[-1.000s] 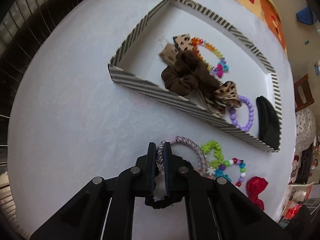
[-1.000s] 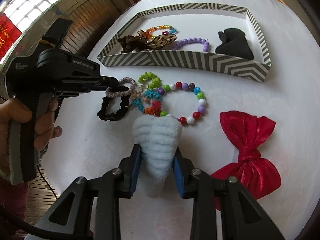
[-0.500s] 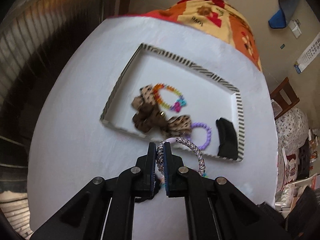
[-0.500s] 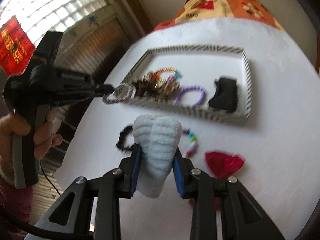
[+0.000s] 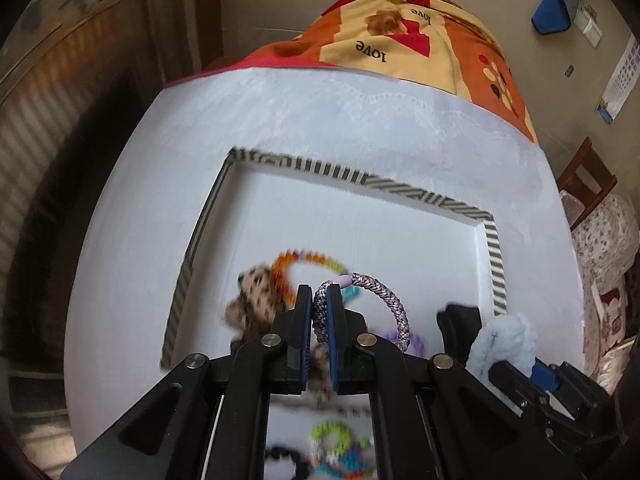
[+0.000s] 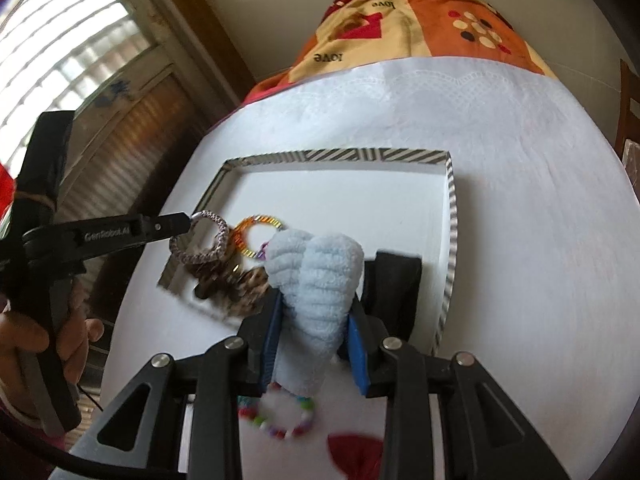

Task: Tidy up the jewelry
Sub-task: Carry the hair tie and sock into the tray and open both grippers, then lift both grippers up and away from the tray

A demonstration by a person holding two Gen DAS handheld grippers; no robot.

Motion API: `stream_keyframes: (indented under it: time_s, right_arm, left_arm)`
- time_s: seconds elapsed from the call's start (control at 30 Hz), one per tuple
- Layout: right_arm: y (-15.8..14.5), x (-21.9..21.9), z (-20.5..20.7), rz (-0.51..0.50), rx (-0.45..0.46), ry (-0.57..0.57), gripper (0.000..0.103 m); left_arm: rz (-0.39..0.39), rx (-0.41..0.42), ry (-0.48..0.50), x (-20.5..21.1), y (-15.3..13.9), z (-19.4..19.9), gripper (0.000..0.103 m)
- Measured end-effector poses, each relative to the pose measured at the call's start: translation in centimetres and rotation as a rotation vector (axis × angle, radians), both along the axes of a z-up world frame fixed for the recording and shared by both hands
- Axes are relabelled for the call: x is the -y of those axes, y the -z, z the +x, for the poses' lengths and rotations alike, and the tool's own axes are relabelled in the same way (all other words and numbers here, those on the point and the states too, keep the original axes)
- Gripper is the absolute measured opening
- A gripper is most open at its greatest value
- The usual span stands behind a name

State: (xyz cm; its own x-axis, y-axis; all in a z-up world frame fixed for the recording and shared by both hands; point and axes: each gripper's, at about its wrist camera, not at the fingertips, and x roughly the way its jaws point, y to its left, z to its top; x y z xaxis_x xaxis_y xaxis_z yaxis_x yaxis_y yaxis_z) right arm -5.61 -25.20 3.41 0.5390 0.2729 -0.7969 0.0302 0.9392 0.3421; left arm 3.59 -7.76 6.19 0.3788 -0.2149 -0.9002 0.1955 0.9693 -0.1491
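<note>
My left gripper [image 5: 319, 300] is shut on a braided grey-purple hair tie [image 5: 384, 296] and holds it in the air above the striped tray [image 5: 494, 256]; the hair tie also shows in the right wrist view [image 6: 204, 240]. My right gripper [image 6: 314, 320] is shut on a fluffy light blue scrunchie [image 6: 316, 280], raised over the tray's near side [image 6: 450, 240]. In the tray lie a leopard-print bow [image 5: 256, 292], an orange beaded bracelet [image 6: 258, 234] and a black item [image 6: 396, 276].
On the white tablecloth [image 6: 520, 200] near the tray lie a multicoloured bead bracelet [image 6: 280, 416], a red bow [image 6: 352, 448], a green bead piece [image 5: 332, 434] and a black hair tie [image 5: 280, 454]. An orange patterned blanket [image 5: 420, 40] lies beyond the table.
Both grippers have lifted their items off the table and moved forward over the tray. The table items now lie below and behind the fingers.
</note>
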Motion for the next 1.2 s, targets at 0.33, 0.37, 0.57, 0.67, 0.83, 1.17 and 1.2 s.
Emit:
stream_keyframes:
  time_s: [0.33,0.37,0.57,0.67,0.83,1.17,1.2]
  right_arm:
    - [3.3,2.7,7.2,-0.033,-0.062,0.049,0.031]
    - [3.5,2.8,7.6,-0.036,-0.068,0.052,0.031]
    - [5.2,3.6,9.9,-0.072,-0.085,0.051,0.033]
    - [6.2,3.9,10.7,-0.091,-0.094,0.057,0.033]
    - [6.7,4.1,11.3,-0.116,-0.082,0.065,0.035]
    - [3.8,4.8,8.5,-0.054,-0.022,0.093,0.055]
    - [3.2,4.6,7.8,-0.05,-0.009,0.092,0.055]
  left_arm:
    - [-0.032,-0.059,0.045,3.2,3.6,5.6,0.0]
    - [-0.039,-0.065,0.048,3.4,3.9,5.9,0.0]
    - [-0.051,-0.112,0.05,4.4,6.6,7.5,0.0]
    - [-0.033,-0.115,0.05,4.8,7.6,7.9,0.0]
    - [-0.012,-0.133,0.049,5.1,8.6,7.9,0.004]
    - [0.0,-0.1,0.021,3.7,6.4,5.2,0.026]
    - [0.001,-0.094,0.017,3.4,6.1,4.7,0.026]
